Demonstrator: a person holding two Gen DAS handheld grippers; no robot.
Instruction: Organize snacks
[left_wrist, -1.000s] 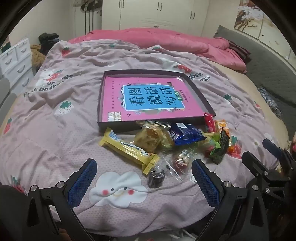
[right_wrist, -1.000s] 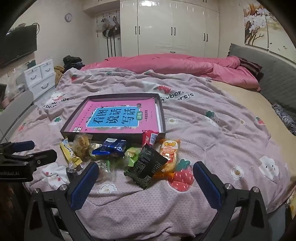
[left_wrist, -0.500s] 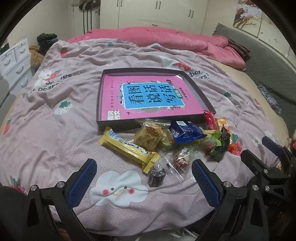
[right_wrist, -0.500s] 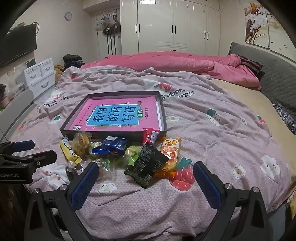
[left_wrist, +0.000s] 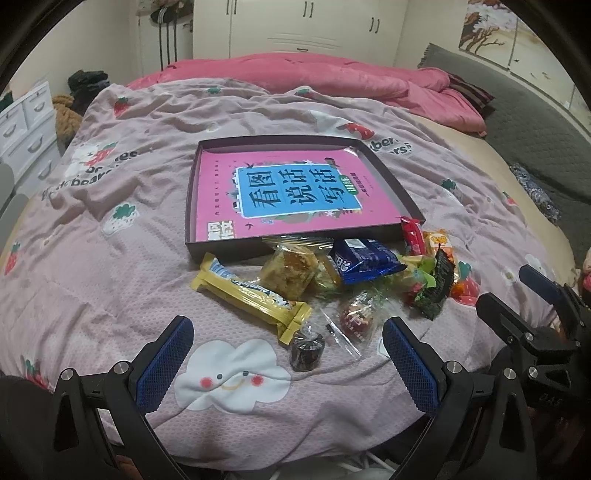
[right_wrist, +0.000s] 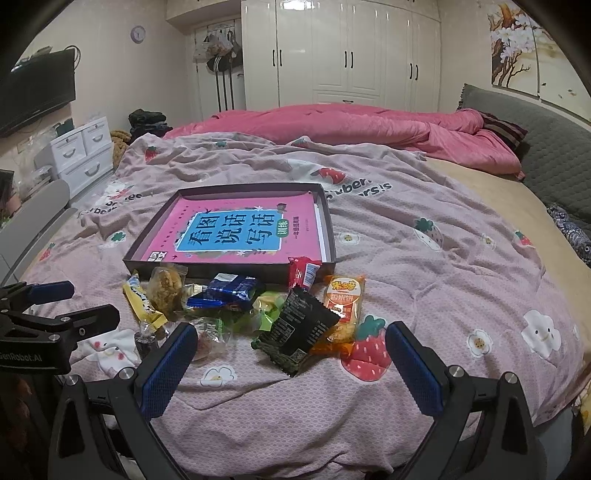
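Both claws are held spread and empty above the near edge of the bed (right_wrist: 424, 258): the left claw (left_wrist: 288, 363) is positioned before a small dark wrapped sweet (left_wrist: 306, 349) and a yellow bar (left_wrist: 251, 295), the right claw (right_wrist: 288, 363) before a black packet (right_wrist: 299, 328) and an orange packet (right_wrist: 343, 302). The snacks are piled loosely on the pink strawberry-print quilt (left_wrist: 110, 258), just beside the near wall of a shallow dark box (left_wrist: 229, 251). A pink book (left_wrist: 288, 192) is laid flat inside that box.
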